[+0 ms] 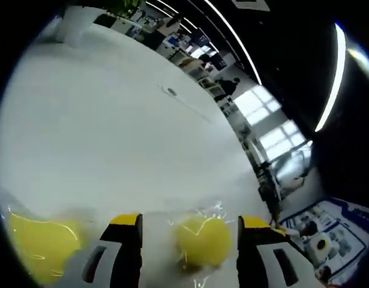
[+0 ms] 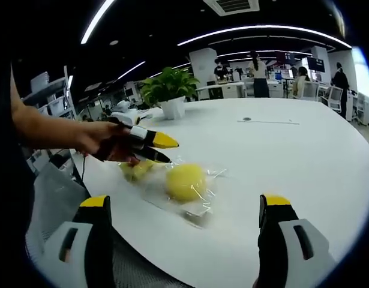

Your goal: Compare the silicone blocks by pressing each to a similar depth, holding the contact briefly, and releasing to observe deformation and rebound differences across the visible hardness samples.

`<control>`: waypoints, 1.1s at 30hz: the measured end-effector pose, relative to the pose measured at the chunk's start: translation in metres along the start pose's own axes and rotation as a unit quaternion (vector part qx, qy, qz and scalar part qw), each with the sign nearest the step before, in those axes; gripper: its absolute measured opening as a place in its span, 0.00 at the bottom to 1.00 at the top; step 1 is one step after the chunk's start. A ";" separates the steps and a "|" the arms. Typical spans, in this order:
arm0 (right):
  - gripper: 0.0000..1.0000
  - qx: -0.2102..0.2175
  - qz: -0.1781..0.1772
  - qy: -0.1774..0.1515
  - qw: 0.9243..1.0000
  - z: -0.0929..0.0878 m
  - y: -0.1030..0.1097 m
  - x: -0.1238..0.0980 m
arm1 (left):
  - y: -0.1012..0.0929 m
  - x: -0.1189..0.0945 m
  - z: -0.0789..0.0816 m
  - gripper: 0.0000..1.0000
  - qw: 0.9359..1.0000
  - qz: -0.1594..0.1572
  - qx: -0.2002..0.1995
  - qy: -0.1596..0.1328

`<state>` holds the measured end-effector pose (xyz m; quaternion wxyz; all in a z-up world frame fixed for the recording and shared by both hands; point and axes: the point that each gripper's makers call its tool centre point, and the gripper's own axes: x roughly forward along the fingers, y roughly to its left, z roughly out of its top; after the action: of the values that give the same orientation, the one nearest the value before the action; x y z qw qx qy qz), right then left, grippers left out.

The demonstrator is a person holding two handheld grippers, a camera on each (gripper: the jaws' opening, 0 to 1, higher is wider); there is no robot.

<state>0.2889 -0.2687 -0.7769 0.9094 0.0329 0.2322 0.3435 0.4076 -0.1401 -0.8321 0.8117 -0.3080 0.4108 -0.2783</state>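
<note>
Two yellow silicone pieces in clear plastic wrap lie on the white table — a round one and a second under the left gripper. Both grippers' jaws are spread — the right gripper hovers near.

Place: open-plan office.
Evidence: large white table, potted plant at its far side, desks and people beyond, linear ceiling lights, windows.
</note>
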 end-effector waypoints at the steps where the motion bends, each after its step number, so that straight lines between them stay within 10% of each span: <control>1: 0.96 0.001 0.000 0.000 1.000 0.000 0.000 0.000 | 0.000 0.003 -0.003 0.60 1.000 -0.001 -0.010 0.007; 10: 0.90 -0.002 0.009 0.009 1.000 -0.003 0.004 0.001 | 0.011 0.011 -0.005 0.18 0.999 0.019 -0.027 0.012; 33: 0.90 -0.009 0.001 0.023 1.000 -0.008 -0.003 -0.008 | 0.007 0.015 -0.009 0.00 0.999 -0.006 -0.009 0.034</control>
<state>0.2821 -0.2768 -0.7821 0.9039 0.0175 0.2498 0.3467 0.4086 -0.1490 -0.8488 0.7929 -0.3082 0.4383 -0.2901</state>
